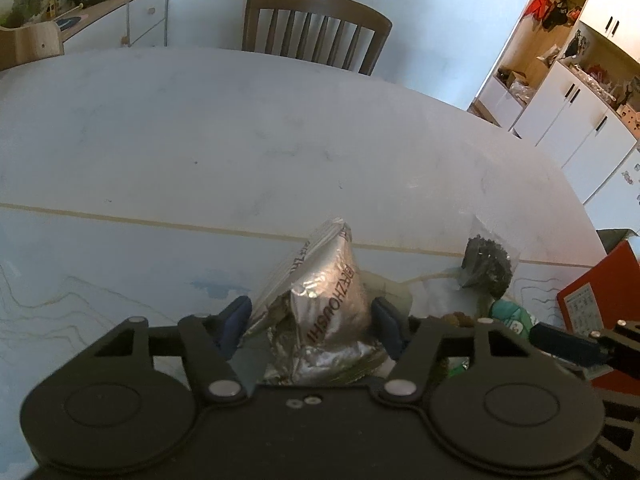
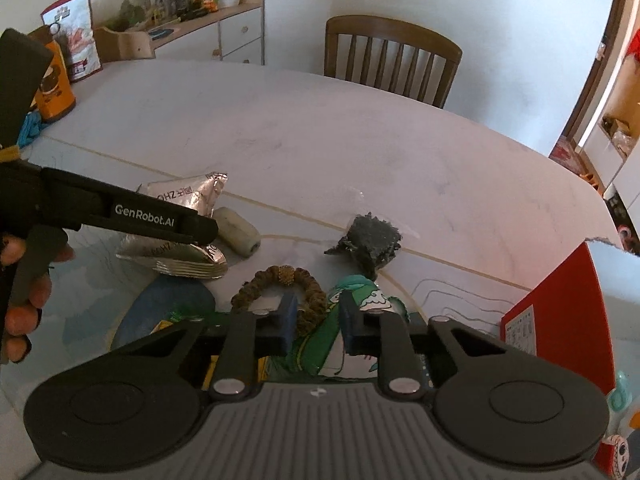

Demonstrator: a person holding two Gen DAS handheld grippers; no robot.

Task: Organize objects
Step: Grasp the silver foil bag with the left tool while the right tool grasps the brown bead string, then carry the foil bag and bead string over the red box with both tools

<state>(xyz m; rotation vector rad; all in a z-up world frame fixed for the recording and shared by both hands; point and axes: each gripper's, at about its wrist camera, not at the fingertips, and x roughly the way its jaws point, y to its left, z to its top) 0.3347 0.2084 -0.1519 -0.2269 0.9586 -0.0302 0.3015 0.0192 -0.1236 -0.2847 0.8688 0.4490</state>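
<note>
Crumpled silver foil pouches, two, crowd the white desk; left gripper clamps one, right gripper gapes above a brown bead bracelet.

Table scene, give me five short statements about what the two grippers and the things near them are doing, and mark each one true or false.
1. The left gripper has a silver foil packet between its fingers. True.
2. The right gripper is clamped on the bead bracelet. False: its jaws stand open above it, holding nothing.
3. A clear bag of dark bits lies on the table. True.
4. The wooden chair is lying on its side. False: it stands upright at the far edge.
5. A red box sits on the right. True.
</note>
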